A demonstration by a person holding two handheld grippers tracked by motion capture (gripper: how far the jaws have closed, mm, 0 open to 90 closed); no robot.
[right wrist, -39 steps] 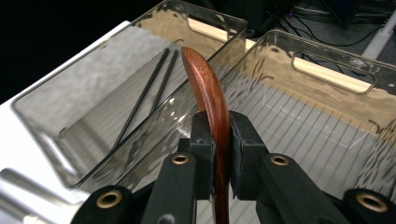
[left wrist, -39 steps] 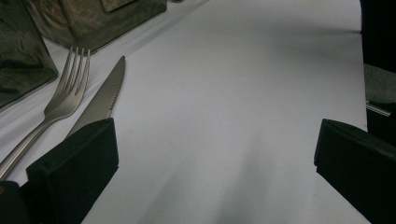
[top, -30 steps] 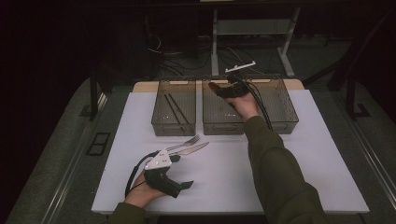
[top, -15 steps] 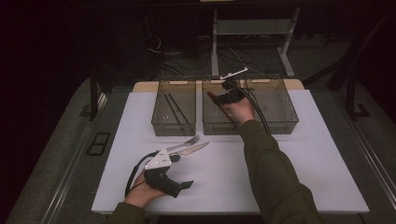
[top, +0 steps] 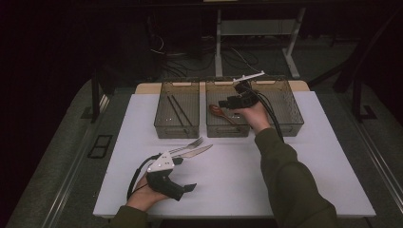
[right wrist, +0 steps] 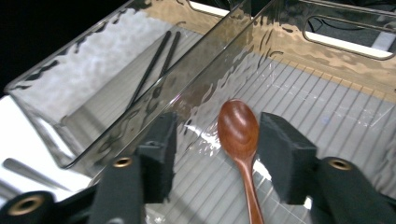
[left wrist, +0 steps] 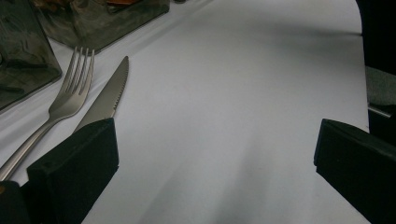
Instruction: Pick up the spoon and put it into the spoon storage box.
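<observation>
Since the earlier frames the right hand-held gripper (top: 227,103) has drawn back toward the near wall of the right-hand bin (top: 294,110), and its jaws have just been opening; the wooden spoon (right wrist: 239,135) lies between them on the bin floor, and neither pad presses on it.

Nearest the person, the left hand-held gripper (top: 187,186) rests on the white surface (top: 285,161) with its jaws spread wide and nothing between them. Just left of its left jaw lie a knife (left wrist: 106,97) and a fork (left wrist: 65,98), side by side, tips pointing far toward the bins. This hand is clearly the nearer one to them, and their long axes run roughly along its own pointing direction, so a small shift left would bring a handle between the jaws.

Farther off, the spoon sits bowl-far, handle-near in the right bin. The left bin (top: 164,108) holds two black chopsticks (top: 178,110).
</observation>
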